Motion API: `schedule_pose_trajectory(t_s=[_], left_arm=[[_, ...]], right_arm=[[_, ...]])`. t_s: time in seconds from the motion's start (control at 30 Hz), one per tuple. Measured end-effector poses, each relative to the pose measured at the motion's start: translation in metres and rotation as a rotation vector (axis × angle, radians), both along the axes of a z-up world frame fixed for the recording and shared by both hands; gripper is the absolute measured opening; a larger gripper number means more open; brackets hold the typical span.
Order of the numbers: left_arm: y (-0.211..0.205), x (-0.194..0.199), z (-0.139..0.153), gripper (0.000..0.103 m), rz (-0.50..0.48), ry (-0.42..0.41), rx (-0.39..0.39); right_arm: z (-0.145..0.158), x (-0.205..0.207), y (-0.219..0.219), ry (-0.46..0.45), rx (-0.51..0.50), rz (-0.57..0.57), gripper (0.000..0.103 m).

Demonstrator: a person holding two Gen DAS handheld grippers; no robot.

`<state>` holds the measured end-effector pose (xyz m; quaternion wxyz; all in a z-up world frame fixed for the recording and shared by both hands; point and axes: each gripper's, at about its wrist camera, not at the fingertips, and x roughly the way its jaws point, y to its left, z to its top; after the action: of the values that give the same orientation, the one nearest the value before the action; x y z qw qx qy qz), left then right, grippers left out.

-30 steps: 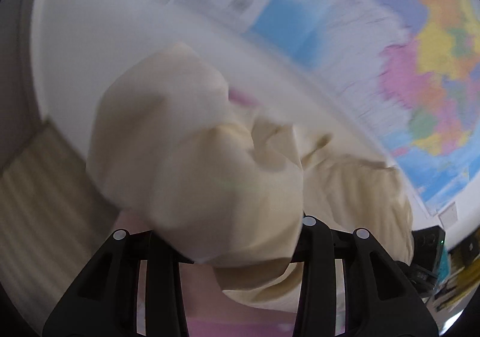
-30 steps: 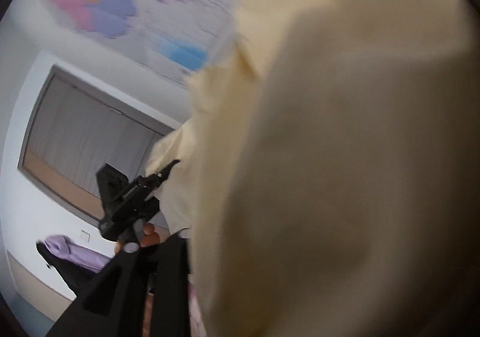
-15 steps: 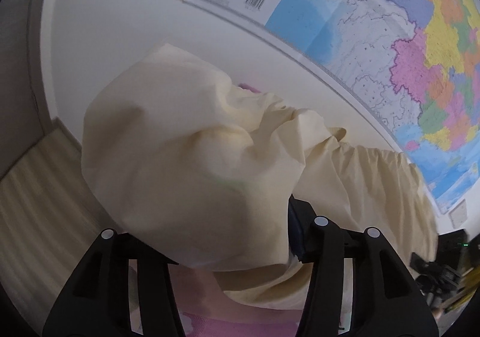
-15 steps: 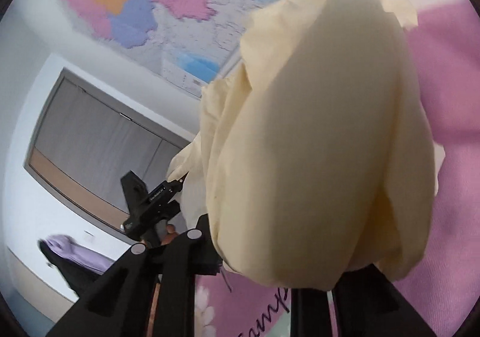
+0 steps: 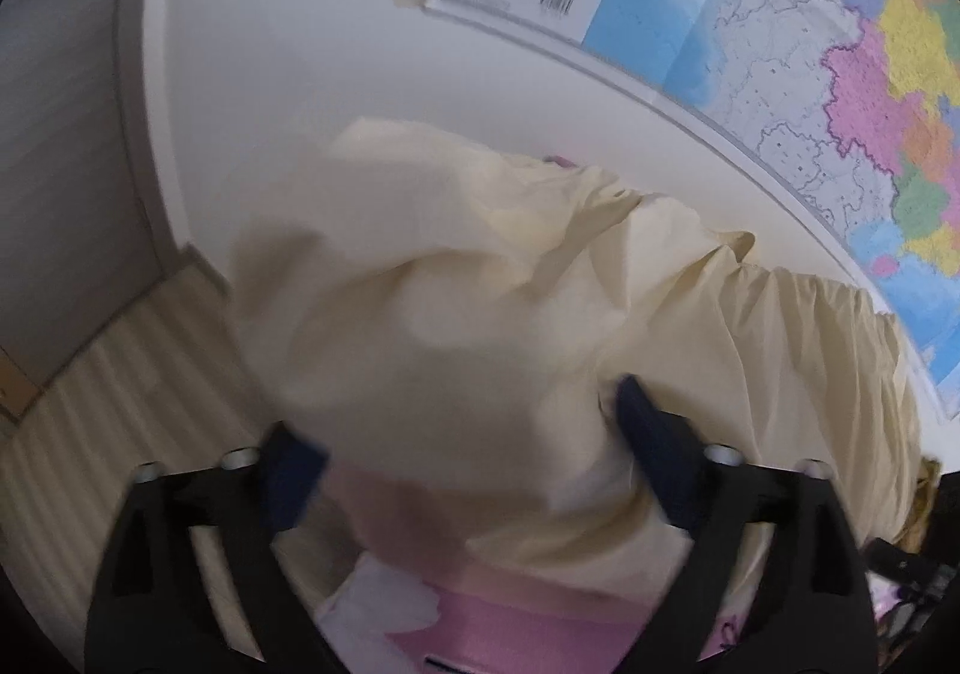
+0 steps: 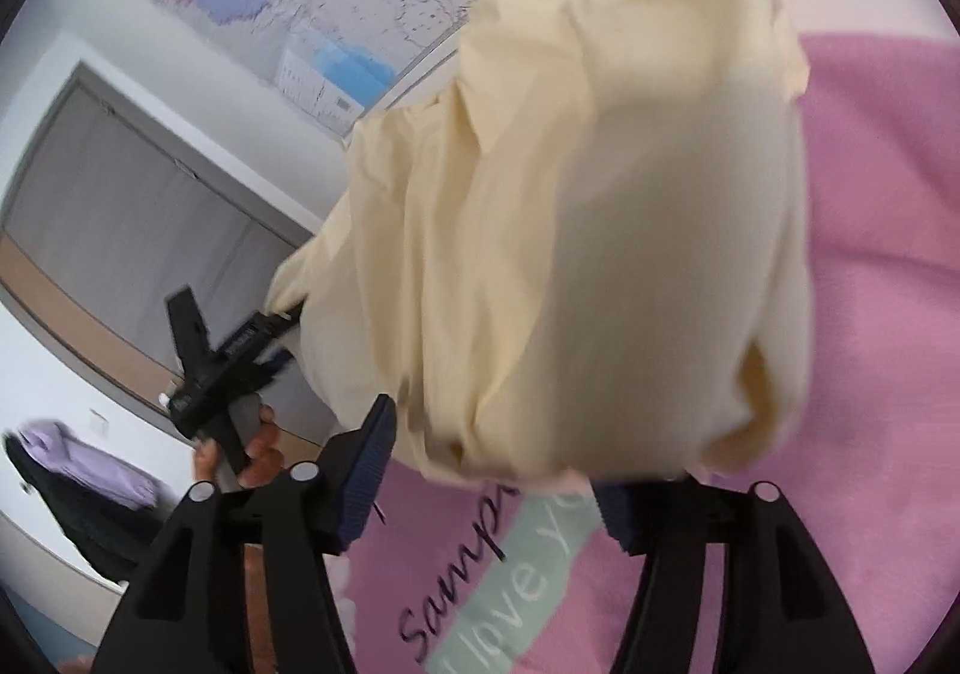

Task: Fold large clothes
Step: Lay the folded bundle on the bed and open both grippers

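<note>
A large cream garment (image 5: pixel 480 314) bulges in a loose heap just ahead of both grippers, over a pink bed cover (image 6: pixel 870 314) with printed writing. In the left wrist view my left gripper (image 5: pixel 468 452) has its jaws opening wide; the cloth hangs between the blue pads (image 5: pixel 651 434) without being pinched. In the right wrist view the cream garment (image 6: pixel 600 254) fills the middle, and my right gripper (image 6: pixel 492 488) is opening too, its pads (image 6: pixel 366 464) clear of the cloth's lower edge. The left gripper (image 6: pixel 228 356) shows there at the garment's left end, held by a hand (image 6: pixel 252 446).
A coloured map (image 5: pixel 840 74) hangs on the white wall behind the bed. A grey panelled door (image 6: pixel 150 206) stands to the left. Purple and black clothes (image 6: pixel 78 464) lie on a ledge at the lower left. Pale striped flooring (image 5: pixel 120 404) runs beside the bed.
Both grippers' jaws have spread apart and let go of the cream cloth. The right gripper has pulled back, so the pink cover and its writing now show below the garment.
</note>
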<state>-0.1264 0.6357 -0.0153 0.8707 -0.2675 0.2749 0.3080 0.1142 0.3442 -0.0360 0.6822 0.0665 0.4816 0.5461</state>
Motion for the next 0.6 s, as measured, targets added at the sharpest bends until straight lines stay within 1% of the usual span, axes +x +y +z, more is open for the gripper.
schedule_pose_trajectory(t_s=[0.07,0.13,0.2,0.3,0.33,0.4,0.47,0.53,0.6], left_arm=[[-0.018,-0.006,0.009,0.095,-0.004,0.029,0.108],[-0.032,-0.013,0.017,0.096,-0.007,0.046,0.170],[-0.044,-0.022,0.024,0.096,-0.003,0.037,0.207],[-0.063,-0.029,0.033,0.098,-0.030,0.013,0.232],[-0.070,-0.029,0.036,0.098,-0.043,0.006,0.244],[-0.082,-0.026,0.040,0.098,-0.075,-0.010,0.245],[-0.094,-0.023,0.044,0.098,-0.105,-0.029,0.240],[-0.104,-0.016,0.047,0.098,-0.116,-0.025,0.248],[-0.115,-0.007,0.048,0.098,-0.119,-0.013,0.264]], right_arm=[[0.008,0.000,-0.007,-0.038,-0.021,0.015,0.061],[0.014,-0.008,-0.019,-0.083,-0.046,0.024,0.062],[0.026,-0.017,-0.022,-0.143,-0.058,0.050,0.062],[0.043,-0.030,-0.022,-0.215,-0.052,0.084,0.062],[0.056,-0.037,-0.014,-0.267,-0.046,0.094,0.062],[0.064,-0.045,-0.020,-0.365,-0.041,0.095,0.062],[0.075,-0.050,-0.012,-0.428,-0.023,0.075,0.062],[0.082,-0.044,0.003,-0.443,-0.031,0.062,0.062],[0.079,-0.038,0.007,-0.452,-0.035,0.029,0.062]])
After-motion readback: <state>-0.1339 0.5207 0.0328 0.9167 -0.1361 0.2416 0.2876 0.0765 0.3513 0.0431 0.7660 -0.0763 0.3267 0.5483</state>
